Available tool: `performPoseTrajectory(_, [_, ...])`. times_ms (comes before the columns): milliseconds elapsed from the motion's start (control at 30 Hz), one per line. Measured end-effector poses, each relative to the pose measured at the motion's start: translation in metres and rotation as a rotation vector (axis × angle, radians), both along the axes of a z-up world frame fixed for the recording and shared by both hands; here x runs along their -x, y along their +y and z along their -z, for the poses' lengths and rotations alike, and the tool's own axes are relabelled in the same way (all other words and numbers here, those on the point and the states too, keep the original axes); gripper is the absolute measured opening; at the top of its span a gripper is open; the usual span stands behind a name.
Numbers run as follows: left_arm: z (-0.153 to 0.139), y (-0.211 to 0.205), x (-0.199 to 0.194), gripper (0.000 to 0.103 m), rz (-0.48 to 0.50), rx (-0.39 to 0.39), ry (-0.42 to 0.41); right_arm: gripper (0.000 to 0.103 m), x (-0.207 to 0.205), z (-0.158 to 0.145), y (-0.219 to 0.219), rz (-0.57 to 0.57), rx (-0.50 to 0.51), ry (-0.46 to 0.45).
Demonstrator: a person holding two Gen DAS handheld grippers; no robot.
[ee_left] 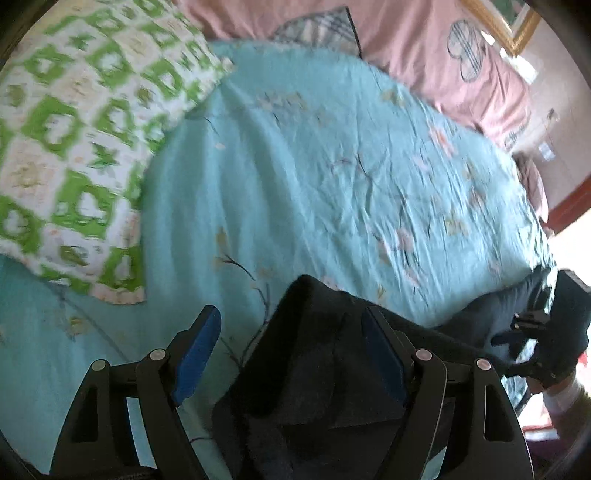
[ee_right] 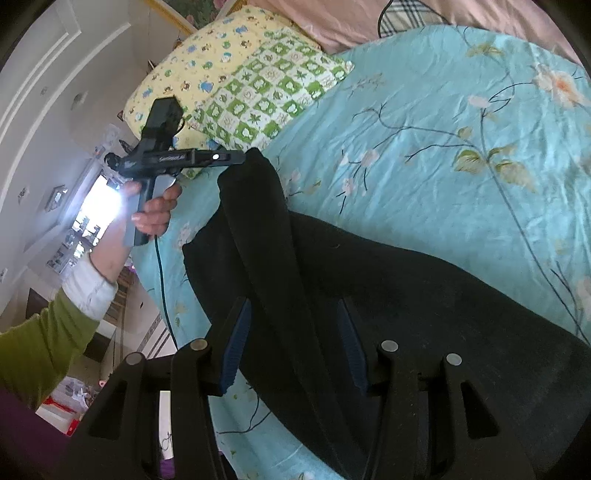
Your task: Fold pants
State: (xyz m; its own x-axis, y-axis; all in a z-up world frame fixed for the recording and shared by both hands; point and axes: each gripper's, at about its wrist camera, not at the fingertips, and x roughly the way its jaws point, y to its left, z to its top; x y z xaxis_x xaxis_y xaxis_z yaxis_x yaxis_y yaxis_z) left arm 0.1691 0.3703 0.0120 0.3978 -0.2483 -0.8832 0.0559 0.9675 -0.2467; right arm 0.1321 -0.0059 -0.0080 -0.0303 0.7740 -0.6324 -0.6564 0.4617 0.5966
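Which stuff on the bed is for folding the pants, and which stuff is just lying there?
For the job:
- black pants
- left tongs, open, pants between them
- right tongs, around a pants fold
- blue flowered bedspread, the folding surface

Just lying about:
- green checked pillow
- yellow pillow
- pink blanket
- plaid cloth

Daylight lit my feeds evenly; a window (ee_right: 101, 201) blew out white on the right wrist view. Motion blur smeared the left view's green pillow (ee_left: 70, 147). Fisheye bending darkened every corner.
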Motion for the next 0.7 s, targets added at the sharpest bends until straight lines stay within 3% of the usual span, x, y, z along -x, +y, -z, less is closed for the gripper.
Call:
performPoseTrajectory(100, [0.008, -0.010, -0.005, 0.073, 0.038, -0.027, 0.022, 0.050, -0.002, 0.005, 0.008, -0.014, 0.013, 0.009])
performPoseTrajectory(167, [0.008, -0.017, -0.003, 0.048, 0.056, -0.057, 0.015, 0.049, -0.001, 0.006, 0.014, -0.030, 0.016, 0.008])
performPoseTrajectory(233, [0.006, -0.022, 0.000, 0.040, 0.061, -0.113, -0.007, 0.033, 0.002, 0.006, 0.019, -0.049, 0.025, -0.009])
performPoseTrajectory(267, [0.003, -0.026, 0.003, 0.036, 0.072, -0.136, -0.025, 0.017, 0.004, 0.006, 0.022, -0.053, 0.037, -0.026])
performPoseTrajectory(300, [0.000, -0.029, 0.007, 0.034, 0.077, -0.154, -0.040, 0.008, 0.004, 0.005, 0.024, -0.053, 0.043, -0.041])
performPoseTrajectory(500, [-0.033, -0.039, 0.045, 0.028, 0.064, -0.232, -0.178, 0.007, 0.016, -0.013, 0.021, -0.043, 0.014, -0.135])
performPoseTrajectory(533, [-0.039, -0.040, 0.053, 0.009, 0.060, -0.242, -0.204, 0.007, 0.019, -0.016, 0.021, -0.046, 0.014, -0.151])
performPoseTrajectory(567, [-0.046, -0.041, 0.064, 0.006, 0.045, -0.252, -0.234, 0.007, 0.023, -0.020, 0.020, -0.051, 0.013, -0.170])
performPoseTrajectory(700, [-0.059, -0.044, 0.099, 0.005, 0.012, -0.237, -0.307, 0.007, 0.044, -0.027, 0.022, -0.080, 0.035, -0.261])
